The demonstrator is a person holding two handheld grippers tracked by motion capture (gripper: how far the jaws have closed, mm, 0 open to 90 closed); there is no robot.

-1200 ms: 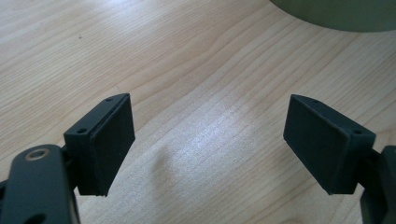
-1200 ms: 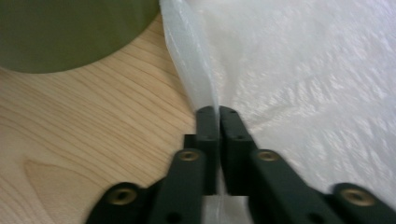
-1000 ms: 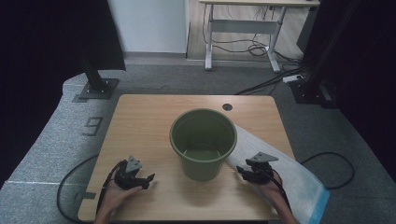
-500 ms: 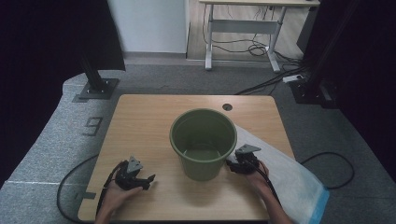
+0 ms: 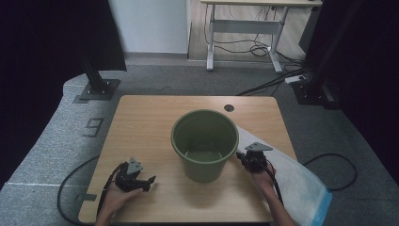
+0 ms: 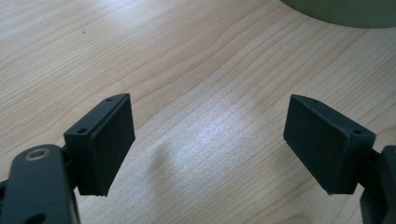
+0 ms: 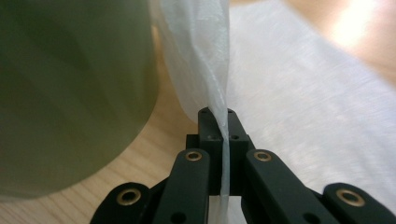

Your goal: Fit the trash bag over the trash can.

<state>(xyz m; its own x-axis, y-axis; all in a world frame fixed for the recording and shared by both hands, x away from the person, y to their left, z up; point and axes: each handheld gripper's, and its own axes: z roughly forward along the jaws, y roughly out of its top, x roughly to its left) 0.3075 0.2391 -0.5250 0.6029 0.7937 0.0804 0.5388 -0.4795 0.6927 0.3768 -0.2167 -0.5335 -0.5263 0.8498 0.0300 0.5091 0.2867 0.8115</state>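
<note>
Right claw [image 7: 218,122]: jaws just closed, pinching a fold of the white plastic bag [image 7: 299,93], which lies on the bench [image 5: 155,117] just right of the green bucket [image 5: 204,141]. Left claw [image 6: 205,149]: jaws wide, nothing between them, low over bare bench left of the bucket.

Our two hands at the near edge, one gripper each.

Our left hand [image 5: 114,200] rests low at the left, its left gripper [image 5: 139,180] lying level with jaws standing wide apart and nothing between the pads [image 6: 106,142]. Our right forearm reaches in from the bottom right; the right gripper [image 5: 244,157] points leftward, its jaws having just been closing, now pressed together on a thin bag [image 7: 219,98] edge.
</note>
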